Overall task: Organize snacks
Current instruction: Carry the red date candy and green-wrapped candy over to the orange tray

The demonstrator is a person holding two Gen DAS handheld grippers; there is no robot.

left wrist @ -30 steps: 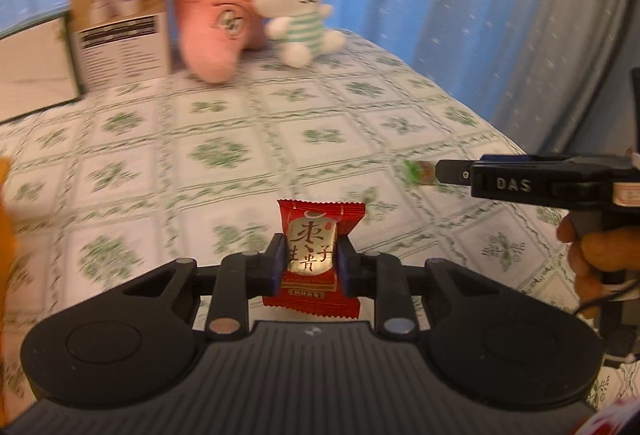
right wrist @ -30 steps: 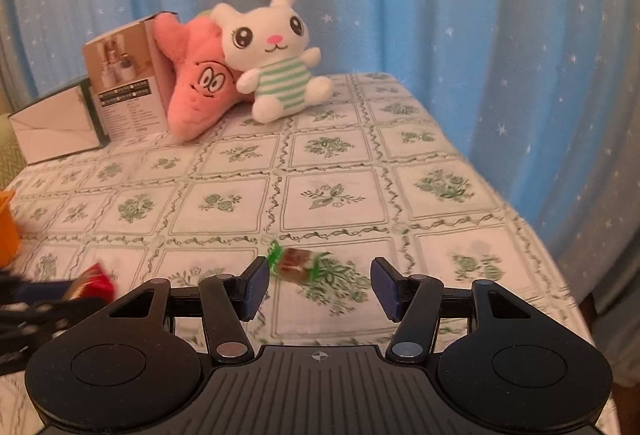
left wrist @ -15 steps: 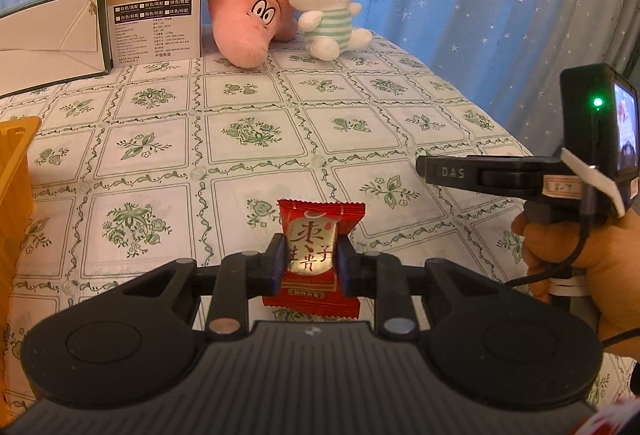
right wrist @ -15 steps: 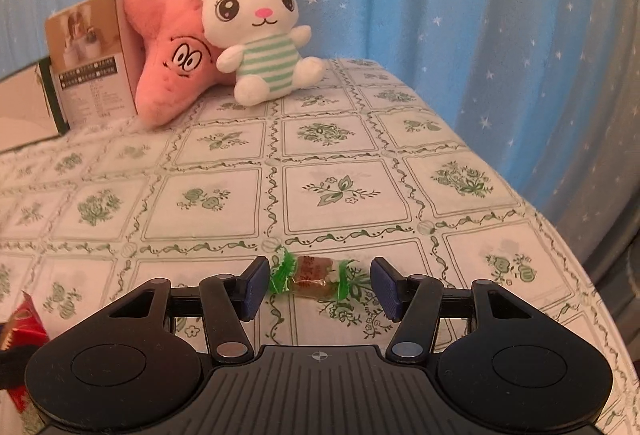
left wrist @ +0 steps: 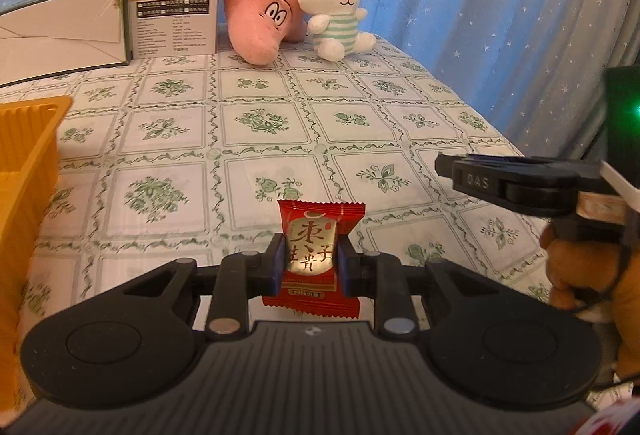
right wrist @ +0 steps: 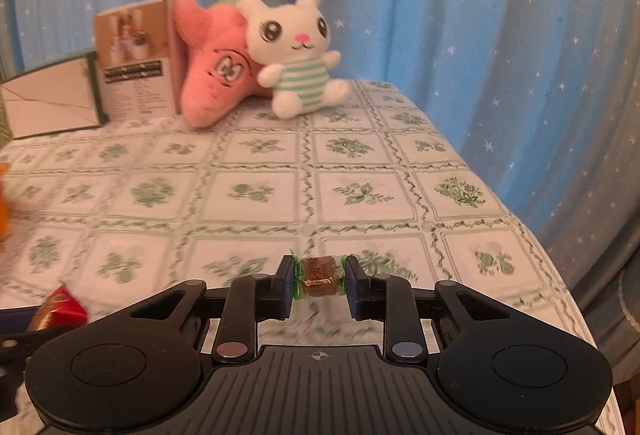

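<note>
The right gripper (right wrist: pixel 319 281), whose jaws stood wide around the green-wrapped candy (right wrist: pixel 319 276) a second ago, has just closed and now pinches it by its twisted ends. The left gripper (left wrist: pixel 311 262) still clamps the red snack packet (left wrist: pixel 314 255) upright. An orange tray (left wrist: pixel 24 171) now shows at nine o'clock.

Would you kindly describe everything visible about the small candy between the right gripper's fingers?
The small candy is a brown block in a clear, crinkly wrapper with green twisted ends and faint print on its face. It lies crosswise between the right gripper fingers, whose jaws have just been closing and now press on its two twisted ends. It appears held just above the floral tablecloth, though contact underneath cannot be ruled out. Nothing else touches it.
</note>
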